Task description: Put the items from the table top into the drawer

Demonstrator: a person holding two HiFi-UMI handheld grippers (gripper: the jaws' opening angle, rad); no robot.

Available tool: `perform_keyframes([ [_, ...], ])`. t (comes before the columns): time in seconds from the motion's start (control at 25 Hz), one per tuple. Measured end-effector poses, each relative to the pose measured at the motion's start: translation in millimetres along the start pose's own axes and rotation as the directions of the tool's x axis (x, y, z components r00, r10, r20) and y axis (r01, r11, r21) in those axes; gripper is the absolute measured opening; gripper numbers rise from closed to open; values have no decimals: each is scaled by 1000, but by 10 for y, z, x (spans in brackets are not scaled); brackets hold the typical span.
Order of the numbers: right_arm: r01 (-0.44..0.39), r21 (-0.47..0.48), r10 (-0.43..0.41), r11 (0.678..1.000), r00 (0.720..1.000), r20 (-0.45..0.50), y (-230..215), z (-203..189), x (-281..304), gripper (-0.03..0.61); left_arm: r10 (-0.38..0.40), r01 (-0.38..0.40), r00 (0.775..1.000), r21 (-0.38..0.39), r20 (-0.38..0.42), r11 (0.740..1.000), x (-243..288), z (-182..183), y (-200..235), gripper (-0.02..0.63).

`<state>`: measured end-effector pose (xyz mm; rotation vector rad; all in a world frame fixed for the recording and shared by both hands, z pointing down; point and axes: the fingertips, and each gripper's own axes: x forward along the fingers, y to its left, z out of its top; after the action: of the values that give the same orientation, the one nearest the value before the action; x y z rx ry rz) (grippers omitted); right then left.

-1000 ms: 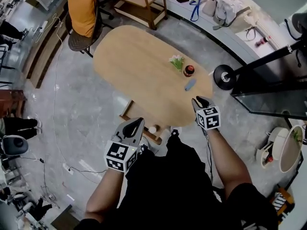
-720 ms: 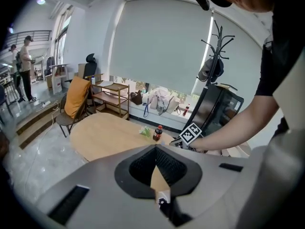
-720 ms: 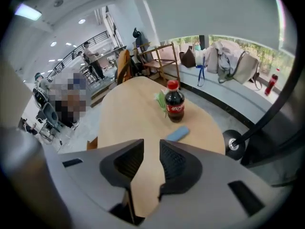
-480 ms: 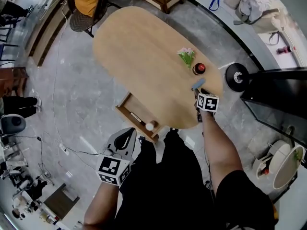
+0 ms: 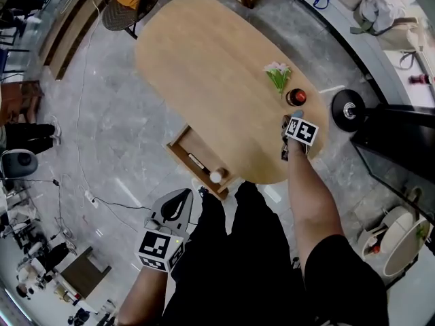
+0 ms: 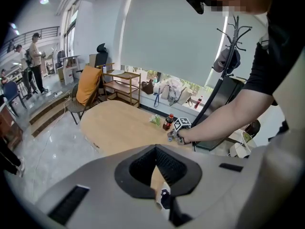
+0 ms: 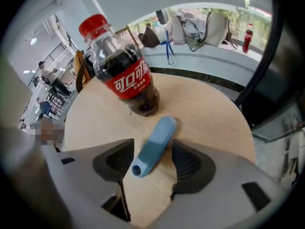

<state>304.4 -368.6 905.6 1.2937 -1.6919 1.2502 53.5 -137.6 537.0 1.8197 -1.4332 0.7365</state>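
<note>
A blue oblong item [image 7: 155, 146] lies flat on the oval wooden table [image 5: 204, 66], just in front of a red-capped cola bottle [image 7: 125, 68]. My right gripper [image 7: 153, 149] is lowered over the item. Its jaws have just been opening and stand on either side of it without pressing. From the head view the right gripper [image 5: 292, 122] sits near the table's right edge, below the bottle [image 5: 296, 98] and a small bunch of flowers [image 5: 277, 75]. The open drawer [image 5: 185, 156] holds a white ball [image 5: 216, 176]. My left gripper [image 5: 185, 194] hangs shut, low beside the person's legs.
A black coat stand base [image 5: 348, 111] stands on the floor right of the table. A chair with an orange cover [image 6: 86, 86] is at the far end. Cables run across the grey floor [image 5: 102, 148] to the left. People stand far off on the left.
My right gripper went from the table's near edge forward and down onto the blue item, and its jaws spread apart. My left gripper sank lower, away from the table.
</note>
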Motion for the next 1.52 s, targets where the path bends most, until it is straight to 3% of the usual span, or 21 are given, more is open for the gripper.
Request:
perform_keyframes([
  [0.12,73,-65,-74,995,997,-12,-36,-40,23,217,-6,6,1000,-2,3,1000,-7,15,27,2],
  [0.24,116,-137,-119,984,993,-15,-71,-42,7,131,-4,5,1000,-5,10,1000,-21,49,81,2],
  [0.48,23,-141,-29,990,999,-42,-72,-68,-24,112,-2,2,1000,-1,7,1000,-47,47,124,2],
  [0.8,-20,-155,19,988,1000,-12,69,-116,-451,112,-23,21,997,33,69,999,-191,169,48,2],
  [1.2,-182,-290,208,939,976,60,795,-29,-1672,112,-39,27,984,69,174,997,-611,463,-34,2],
  [1.52,-365,-388,442,847,887,131,1703,-5,-2971,112,-39,23,963,62,266,998,-975,514,-30,2],
])
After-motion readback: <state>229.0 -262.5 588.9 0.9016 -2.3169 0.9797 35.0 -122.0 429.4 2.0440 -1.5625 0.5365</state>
